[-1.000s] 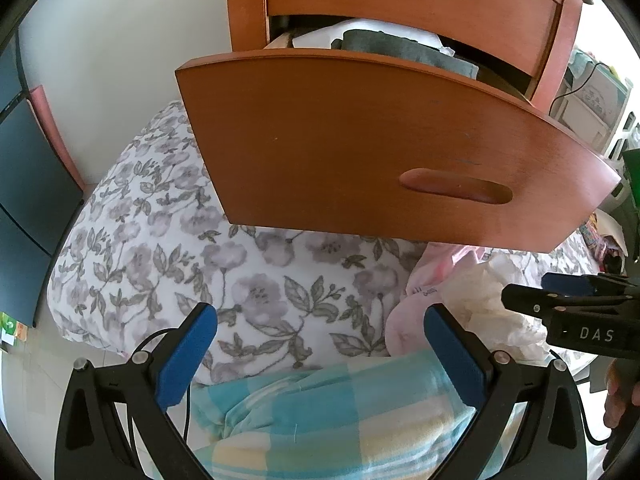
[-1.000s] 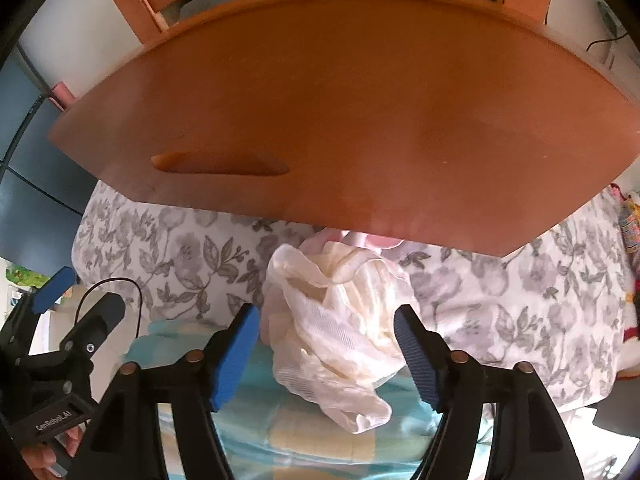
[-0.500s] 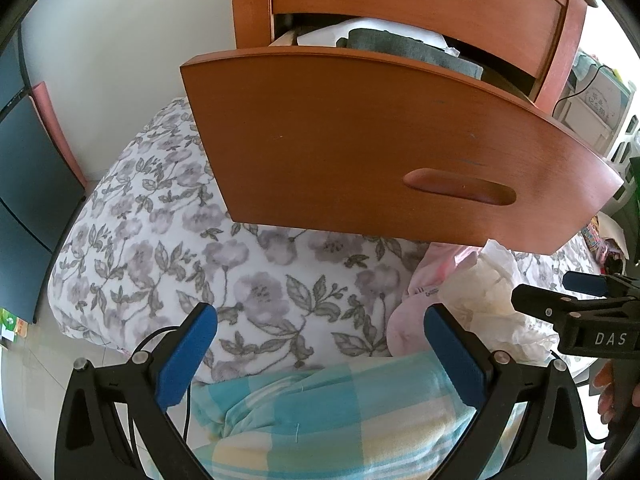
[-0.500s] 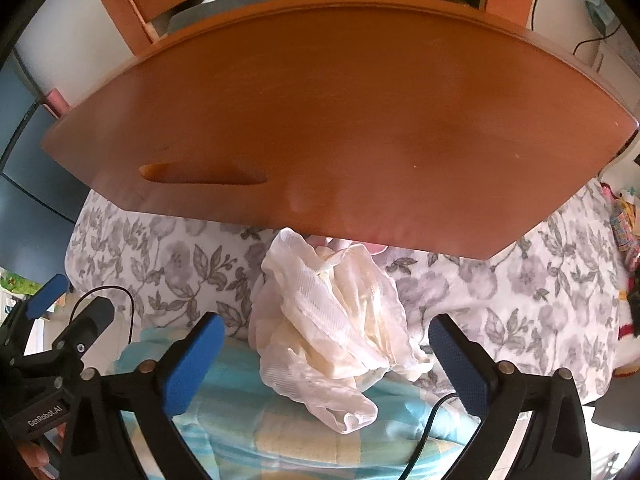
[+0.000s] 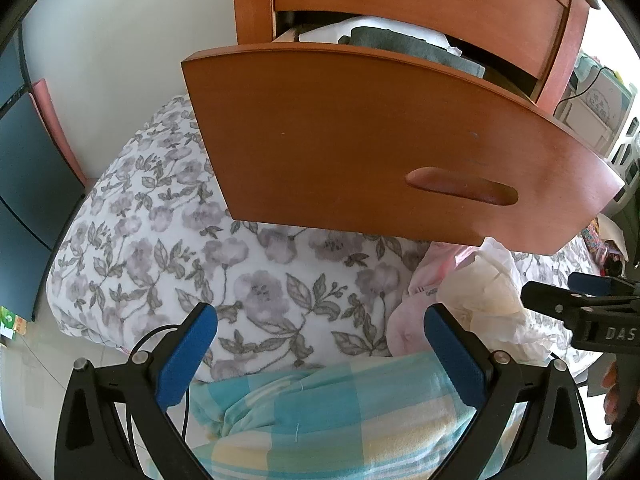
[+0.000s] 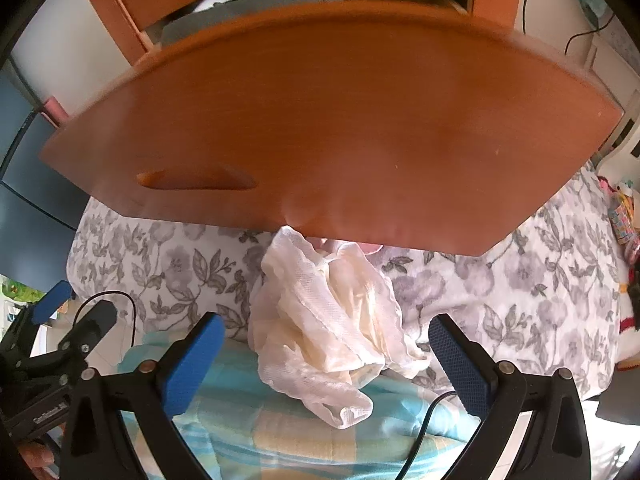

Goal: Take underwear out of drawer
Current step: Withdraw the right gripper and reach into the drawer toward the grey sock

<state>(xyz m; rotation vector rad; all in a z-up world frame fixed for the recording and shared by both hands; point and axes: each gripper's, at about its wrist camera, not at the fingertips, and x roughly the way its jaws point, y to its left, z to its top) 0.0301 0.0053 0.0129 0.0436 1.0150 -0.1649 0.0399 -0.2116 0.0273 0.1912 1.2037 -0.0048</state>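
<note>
We see both tongs gaping, left point(image 5: 320, 344) and right point(image 6: 326, 354), gripping nothing. Crumpled cream mesh underwear point(image 6: 328, 316) lies on the floral bed point(image 6: 168, 264), below the open curved wooden drawer point(image 6: 320, 120).

A bed with a flower cover point(image 5: 168, 264) has a crumpled cream underwear point(image 6: 328, 320) lying on it beside a pink cloth point(image 5: 416, 312), partly on a blue and yellow checked blanket point(image 5: 340, 412) at the near edge.

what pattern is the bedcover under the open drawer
White with grey-purple flowers and grey leaves on the bedcover; clearest in the left wrist view.
</note>
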